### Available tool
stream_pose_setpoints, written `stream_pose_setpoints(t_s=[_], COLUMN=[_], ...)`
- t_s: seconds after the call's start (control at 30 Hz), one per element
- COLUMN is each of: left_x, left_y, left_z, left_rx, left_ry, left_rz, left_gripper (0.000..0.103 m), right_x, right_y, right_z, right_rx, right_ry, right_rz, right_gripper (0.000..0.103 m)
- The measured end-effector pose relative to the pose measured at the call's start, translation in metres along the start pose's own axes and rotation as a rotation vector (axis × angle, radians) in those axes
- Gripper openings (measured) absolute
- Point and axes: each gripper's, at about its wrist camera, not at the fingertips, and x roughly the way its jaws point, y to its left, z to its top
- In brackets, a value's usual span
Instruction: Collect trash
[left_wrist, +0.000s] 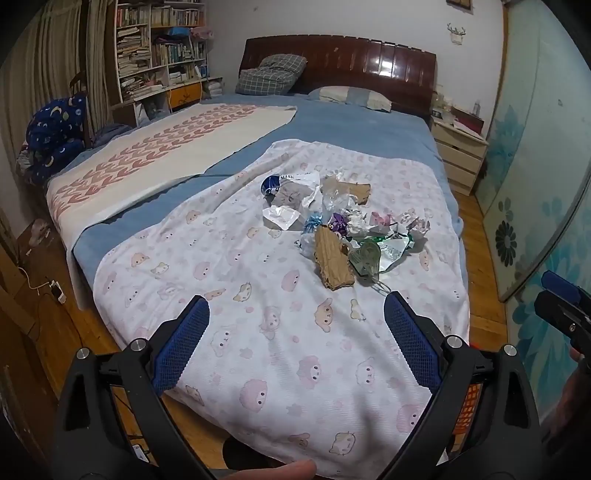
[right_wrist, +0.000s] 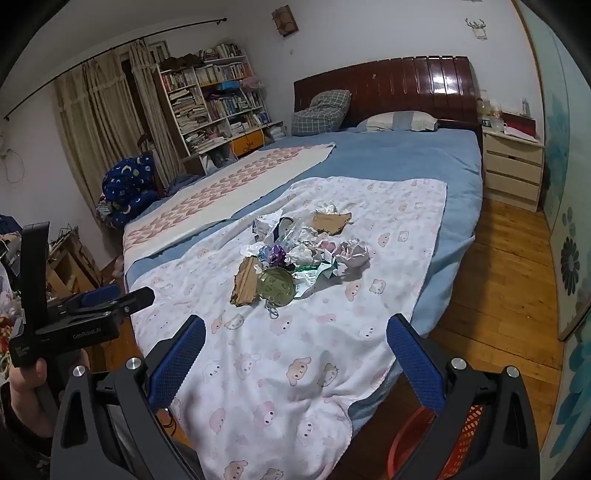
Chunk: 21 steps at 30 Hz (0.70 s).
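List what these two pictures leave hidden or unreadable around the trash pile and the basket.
- Orange basket: right wrist view, mostly hidden behind the right gripper; its contents cannot be seen.
- Trash pile: both views, pieces overlap, so what lies underneath is hidden.
- White wrapper: left wrist view, only "MASK" is readable, the rest is too small.
- Left gripper: open, with nothing between its fingers.

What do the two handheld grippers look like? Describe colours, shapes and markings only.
Both are alike. The left gripper and the right gripper each have glossy black, curved plastic arms with silver round bolts at the joints. The jaws carry long blue pads with a fine cross-hatched grip texture. Seen from the side in the right wrist view, the left gripper's black body bears small white lettering, and a hand holds its handle.
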Motion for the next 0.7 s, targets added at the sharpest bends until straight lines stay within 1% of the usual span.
stream_pose_setpoints(t_s=[0.17, 0.7], left_x=[0.0005, -0.0006], left_y=[-0.0005, 0.001], left_z=[-0.0003, 0.0001], left_rx=[-0.003, -0.005], left_ry=[0.003, 0.01], left_rz=[-0.003, 0.002], left_gripper=[0.095, 0.095], right_x=[-0.0014, 0.0067], right_y=[-0.0004, -0.0006], right_z=[-0.0003, -0.0015], right_rx=[0.012, 0.009], right_ry=[-0.008, 0.012], right_rz=[0.012, -0.005], right_gripper=[0.097, 0.097])
